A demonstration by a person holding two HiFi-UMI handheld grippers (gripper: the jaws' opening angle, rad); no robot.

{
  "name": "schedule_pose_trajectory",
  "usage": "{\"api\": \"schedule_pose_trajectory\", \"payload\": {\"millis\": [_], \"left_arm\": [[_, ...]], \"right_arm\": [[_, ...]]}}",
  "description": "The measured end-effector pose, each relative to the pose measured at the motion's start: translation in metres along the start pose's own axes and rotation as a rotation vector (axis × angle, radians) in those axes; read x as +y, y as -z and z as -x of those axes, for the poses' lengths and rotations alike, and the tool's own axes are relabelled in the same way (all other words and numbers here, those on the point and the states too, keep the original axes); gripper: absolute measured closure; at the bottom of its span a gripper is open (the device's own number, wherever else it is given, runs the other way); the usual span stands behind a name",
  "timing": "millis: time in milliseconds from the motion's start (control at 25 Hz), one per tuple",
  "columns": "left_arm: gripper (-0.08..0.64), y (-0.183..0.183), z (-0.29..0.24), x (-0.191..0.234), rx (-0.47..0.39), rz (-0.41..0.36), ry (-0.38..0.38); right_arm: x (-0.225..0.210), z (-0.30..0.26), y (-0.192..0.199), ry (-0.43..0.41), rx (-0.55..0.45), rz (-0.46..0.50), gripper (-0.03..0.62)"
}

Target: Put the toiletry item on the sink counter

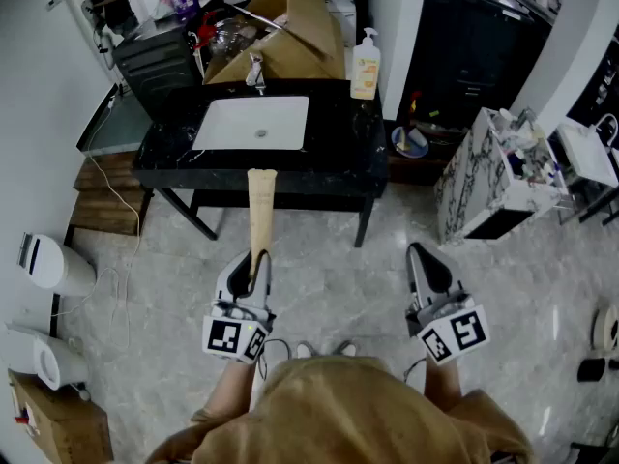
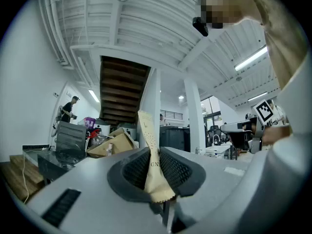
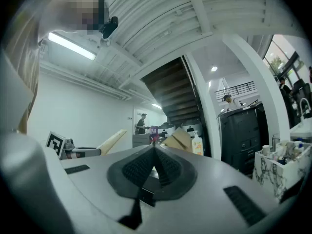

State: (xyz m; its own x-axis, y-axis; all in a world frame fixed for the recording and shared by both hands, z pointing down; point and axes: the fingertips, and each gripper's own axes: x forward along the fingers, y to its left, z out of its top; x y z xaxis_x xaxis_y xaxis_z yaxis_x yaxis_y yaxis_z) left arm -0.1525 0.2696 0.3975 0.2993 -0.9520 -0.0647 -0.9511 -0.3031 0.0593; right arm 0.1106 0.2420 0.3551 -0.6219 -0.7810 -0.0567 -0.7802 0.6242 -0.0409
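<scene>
The carrying step was in hand, with the placing not yet done. The left gripper [image 1: 255,261] pinched the flat crimped end of a tan tube [image 1: 260,211] between its pads. The tube stuck out level ahead of it, toward the black table [image 1: 338,153] with the white sink basin [image 1: 253,124] set in it. In the head view the tube's far end lay against the table's near edge, but the tube was in the air and the person stood on the floor in front, so it probably had not reached the top. The right gripper [image 1: 418,251] hung alongside, jaws pressed together on nothing. The next move likely called for bringing the left gripper forward over a bare stretch of the top, perhaps right of the basin and short of the soap bottle [image 1: 366,64]. It would then lower the tube until it lay flat and spread the jaws.
</scene>
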Motion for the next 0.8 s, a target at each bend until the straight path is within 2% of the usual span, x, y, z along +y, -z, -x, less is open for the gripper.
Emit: {"api": "schedule_pose_trajectory", "payload": {"millis": [320, 600, 800], "left_arm": [[0.505, 0.001, -0.001, 0.020, 0.003, 0.004, -0.012], [0.505, 0.002, -0.013, 0.008, -0.003, 0.001, 0.011], [0.505, -0.001, -0.023, -0.007, -0.005, 0.003, 0.017]], "right_arm": [[0.009, -0.017, 0.000, -0.015, 0.004, 0.004, 0.591], [-0.010, -0.009, 0.002, 0.018, -0.026, -0.052, 0.591], [-0.024, 0.000, -0.002, 0.024, -0.024, -0.046, 0.591]]}}
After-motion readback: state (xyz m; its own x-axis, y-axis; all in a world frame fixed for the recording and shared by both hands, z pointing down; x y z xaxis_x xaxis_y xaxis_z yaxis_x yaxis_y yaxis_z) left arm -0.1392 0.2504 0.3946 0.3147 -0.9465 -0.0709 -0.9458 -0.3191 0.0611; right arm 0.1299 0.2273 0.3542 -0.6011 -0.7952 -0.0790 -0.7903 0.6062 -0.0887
